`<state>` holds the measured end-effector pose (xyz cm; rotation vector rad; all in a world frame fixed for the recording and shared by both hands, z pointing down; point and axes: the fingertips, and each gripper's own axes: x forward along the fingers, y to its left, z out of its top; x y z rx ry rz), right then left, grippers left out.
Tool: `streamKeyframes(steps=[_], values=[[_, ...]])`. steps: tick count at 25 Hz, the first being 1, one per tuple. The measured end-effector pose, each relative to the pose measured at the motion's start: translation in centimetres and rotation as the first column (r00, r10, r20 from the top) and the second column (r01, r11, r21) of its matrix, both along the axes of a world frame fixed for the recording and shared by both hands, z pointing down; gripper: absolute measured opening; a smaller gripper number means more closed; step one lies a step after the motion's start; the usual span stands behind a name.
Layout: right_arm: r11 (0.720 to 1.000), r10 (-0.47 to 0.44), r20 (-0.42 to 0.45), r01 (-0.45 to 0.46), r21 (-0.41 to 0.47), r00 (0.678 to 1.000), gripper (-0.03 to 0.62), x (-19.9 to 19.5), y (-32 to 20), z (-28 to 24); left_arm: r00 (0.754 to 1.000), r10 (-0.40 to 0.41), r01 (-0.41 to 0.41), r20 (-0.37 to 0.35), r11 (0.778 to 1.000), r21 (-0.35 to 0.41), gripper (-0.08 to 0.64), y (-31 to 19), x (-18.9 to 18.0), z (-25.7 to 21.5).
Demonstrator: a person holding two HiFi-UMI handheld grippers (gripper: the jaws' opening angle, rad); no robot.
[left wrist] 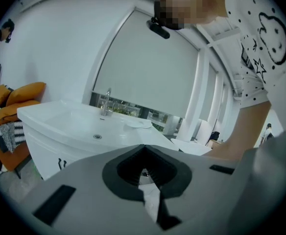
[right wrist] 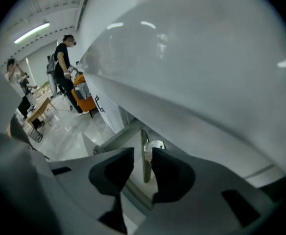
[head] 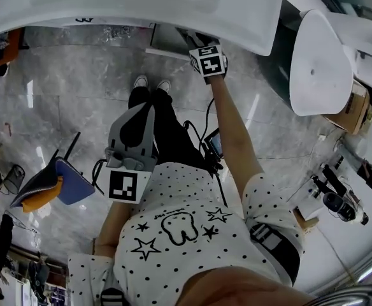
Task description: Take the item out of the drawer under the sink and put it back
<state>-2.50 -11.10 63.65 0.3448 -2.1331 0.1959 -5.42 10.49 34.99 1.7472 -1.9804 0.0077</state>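
The right gripper [right wrist: 142, 153] reaches under the white sink [head: 141, 5]. Its fingers stand apart on either side of the slim metal handle [right wrist: 144, 137] of the drawer [head: 167, 42] and do not press it. The item inside shows in no view. The left gripper [left wrist: 144, 150] hangs in front of the person's body, fingers together and empty.

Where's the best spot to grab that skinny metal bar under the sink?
Grip the skinny metal bar near its middle, coming straight at it from the front with one jaw on each side. It is thin and already sits lengthwise between the right gripper's open jaws, so a sideways pinch should probably hold it.
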Motion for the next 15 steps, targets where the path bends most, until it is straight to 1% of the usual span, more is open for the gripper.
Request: streamKeyframes(steps=[2, 4, 7, 8, 9, 12, 14, 15], values=[[0.998, -0.060, -0.049, 0.061, 0.006, 0.997, 0.123, -0.2, 0.0, 1.8, 1.000, -0.011, 0.011, -0.013, 1.000, -0.019, -0.005, 0.2, 0.1, 1.1], [0.996, -0.084, -0.089, 0.085, 0.007, 0.992, 0.123, -0.2, -0.6, 3.6, 0.999, -0.028, 0.027, -0.024, 0.999, -0.036, -0.005, 0.4, -0.1, 2.0], [0.989, -0.129, -0.150, 0.139, 0.054, 0.980, 0.124, -0.2, -1.6, 5.8, 0.998, -0.048, 0.046, -0.032, 0.997, -0.059, -0.005, 0.5, -0.3, 3.2], [0.985, -0.149, -0.177, 0.163, 0.063, 0.973, 0.129, -0.2, -1.7, 6.5, 0.998, -0.054, 0.052, -0.034, 0.997, -0.065, -0.005, 0.5, -0.4, 3.5], [0.982, -0.161, -0.203, 0.177, 0.061, 0.966, 0.166, -0.1, -1.9, 7.1, 0.998, -0.058, 0.056, -0.036, 0.996, -0.070, -0.005, 0.5, -0.5, 3.8], [0.977, -0.204, -0.266, 0.213, 0.002, 0.942, 0.179, 0.0, -1.4, 8.6, 0.998, -0.057, 0.053, -0.039, 0.994, -0.093, -0.005, 0.5, -0.7, 4.7], [0.962, -0.269, -0.294, 0.271, -0.036, 0.917, 0.179, -0.4, -0.7, 9.2, 0.998, -0.058, 0.054, -0.040, 0.993, -0.102, -0.005, 0.3, -1.0, 5.1], [0.952, -0.301, -0.304, 0.303, -0.040, 0.904, 0.179, -0.4, -0.5, 9.5, 0.998, -0.056, 0.052, -0.040, 0.993, -0.103, -0.005, 0.2, -1.1, 5.3]])
